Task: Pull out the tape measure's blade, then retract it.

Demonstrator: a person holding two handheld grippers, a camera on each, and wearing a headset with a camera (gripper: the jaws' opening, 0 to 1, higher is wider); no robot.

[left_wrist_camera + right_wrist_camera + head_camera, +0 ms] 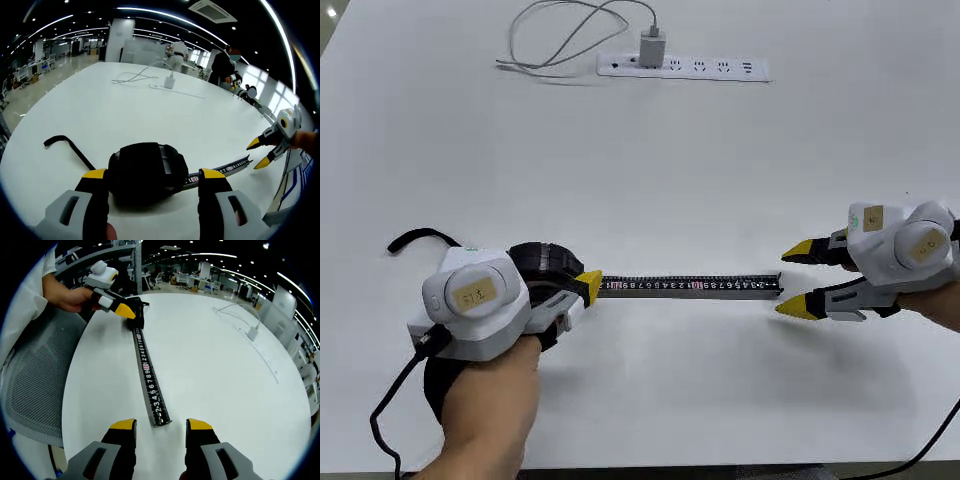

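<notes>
The tape measure lies on the wide white table, at the near left of the head view, with its blade drawn out flat toward the right. The table is the biggest thing before me and is bare around the work.

My left gripper comes next. Its yellow-tipped jaws are closed in on the black case, one on each side, and they pin it against the tabletop. My right gripper sits well off to the right with its jaws spread wide and nothing between them. In the right gripper view the free end of the tape lies just ahead of the gap between my two tips, and I see no contact there.

The blade is dark with pale numbers and runs straight from the case mouth to just short of the right tips.

At the far edge of the table lies a white power strip with a white charger plugged into it. A pale cable loops away to the left. Smallest is the black strap, which curls on the table behind the case.
</notes>
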